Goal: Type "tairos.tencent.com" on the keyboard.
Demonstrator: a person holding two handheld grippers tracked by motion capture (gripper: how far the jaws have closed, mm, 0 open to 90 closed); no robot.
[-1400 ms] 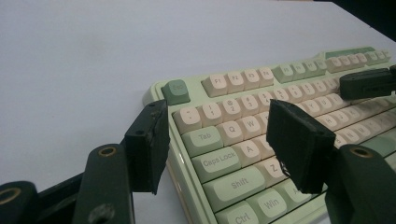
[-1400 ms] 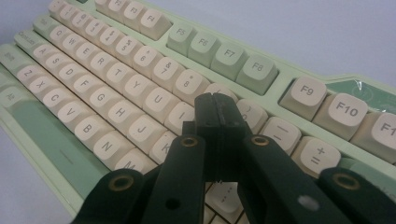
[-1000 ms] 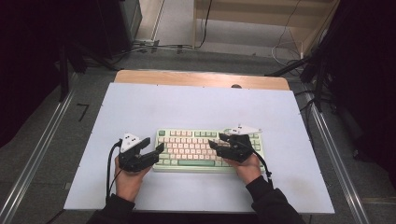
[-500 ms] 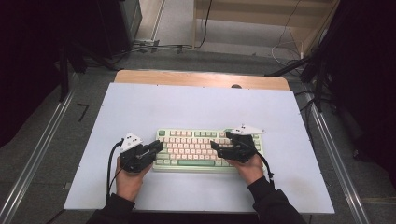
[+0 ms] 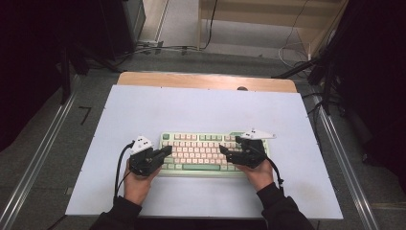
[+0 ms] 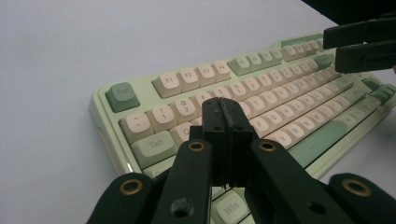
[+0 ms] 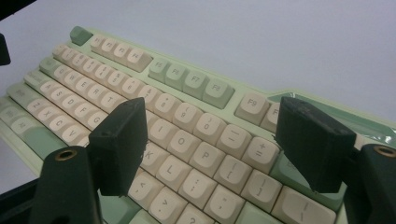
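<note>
**Both grippers poised over green-and-cream keyboard**

Seen from the high view: a keyboard (image 5: 201, 152) lying flat on the pale surface (image 5: 201, 110), toward the near edge and roughly centred, long side running left to right. Mint-green case, cream keycaps, green accent keys along the function row and at the space bar.

Left gripper (image 5: 165, 152) held at the keyboard's left end, tips reaching in over the leftmost keys. In the left gripper view, fingers (image 6: 223, 122) pressed flat together with nothing between them, having just been closing, poised above the number and Tab rows near the "1" and "2" keys. Whether the tips actually touch a keycap cannot be told. Esc key (image 6: 122, 95) off to the upper left of the tips.

Right gripper (image 5: 226, 152) held at the keyboard's right end, pointing left across the keys. In the right gripper view, fingers (image 7: 119, 142) standing wide apart, having just been opening, nothing gripped, straddling the stretch of keys around "O", "P" and the punctuation keys. Pads hanging above the caps, not visibly pressing on any.

A hand (image 5: 136, 184) behind the left gripper, dark sleeves entering from the near edge. Black cable (image 5: 119, 165) looping from the left gripper. Wooden strip (image 5: 206, 80) along the far edge of the surface.
</note>
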